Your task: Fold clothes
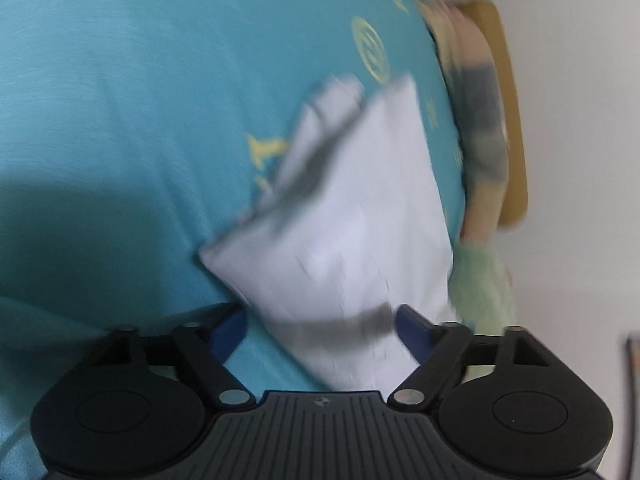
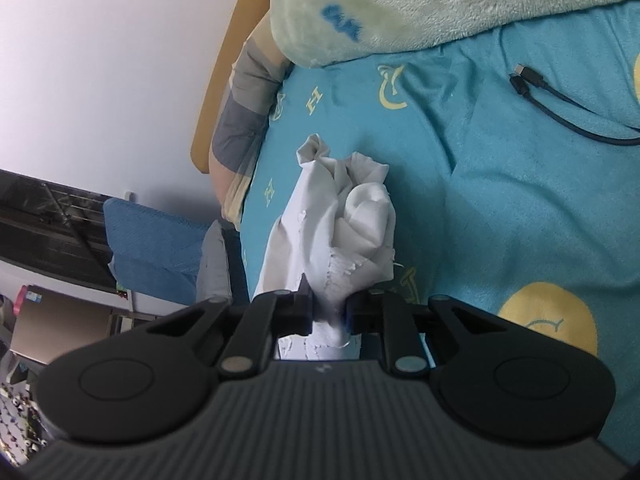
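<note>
While the right gripper (image 2: 329,312) pinches a bunched end of the white garment (image 2: 340,232), the left gripper (image 1: 320,324) stands partly open around the same cloth (image 1: 344,216), not pressing it. If the left jaws close on too few layers, I judge the fold may slip. The garment lies on the teal bedsheet (image 2: 500,200). Farther, a black cable (image 2: 560,100) lies at 2 o'clock and a green blanket (image 2: 400,8) at 12 o'clock, near enough to snag.

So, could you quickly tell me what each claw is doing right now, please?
Left claw: open, white cloth between its fingers, not pinched.
Right claw: closed on the bunched white cloth.
</note>
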Tool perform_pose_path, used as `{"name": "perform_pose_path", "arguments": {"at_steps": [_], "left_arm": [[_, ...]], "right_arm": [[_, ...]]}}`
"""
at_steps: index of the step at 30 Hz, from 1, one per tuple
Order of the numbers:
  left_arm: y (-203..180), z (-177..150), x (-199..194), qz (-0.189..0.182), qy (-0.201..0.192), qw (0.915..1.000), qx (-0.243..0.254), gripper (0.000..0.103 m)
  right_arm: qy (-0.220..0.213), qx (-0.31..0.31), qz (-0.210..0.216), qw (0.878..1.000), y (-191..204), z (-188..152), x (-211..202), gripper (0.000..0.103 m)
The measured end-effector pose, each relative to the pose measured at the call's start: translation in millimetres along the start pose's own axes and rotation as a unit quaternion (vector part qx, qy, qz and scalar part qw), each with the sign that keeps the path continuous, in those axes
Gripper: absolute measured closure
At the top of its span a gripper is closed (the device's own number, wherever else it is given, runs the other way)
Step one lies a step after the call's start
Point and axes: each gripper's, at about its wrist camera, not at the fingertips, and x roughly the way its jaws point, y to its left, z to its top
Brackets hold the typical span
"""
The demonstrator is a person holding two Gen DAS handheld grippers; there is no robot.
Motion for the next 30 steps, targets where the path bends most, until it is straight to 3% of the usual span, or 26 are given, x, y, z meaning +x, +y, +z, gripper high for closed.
{"name": "perform_pose_path", "arguments": {"at_steps": [3,9,16,24,27,30], "left_arm": [[0.9,-0.8,1.9,0.003,-0.011,0.9999,-0.005,0.049],[-19.9,-3.2,2.4,0.023,-0.021,0.999,0.031,0.075],[-81.2,-15.7,-31.7,-0.005,-0.002,0.997,0.077,0.083],[-182.1,-90.6,-44.8,-0.023,0.047,0.9863,0.156,0.083],[-214.4,-138.6,-32.5,-0.034,0.073,0.9795,0.185,0.083],[-253.6,-187.7,-6.1,-0.069,0.099,0.9694,0.214,0.083]], "right_arm": [[-0.001,-0.003,-0.003,1.0,0.9,-0.3,1.0,0.086],[-0.007,-0.01,-0.008,1.0,2.7,-5.3,-4.2,0.086],[-0.033,-0.006,0.006,0.999,21.0,3.9,-38.7,0.086],[-0.081,-0.005,0.02,0.996,37.7,38.3,-145.3,0.086],[-0.104,-0.01,0.012,0.994,37.2,69.0,-191.0,0.086],[-0.141,-0.017,0.007,0.99,38.8,112.3,-235.4,0.086]]}}
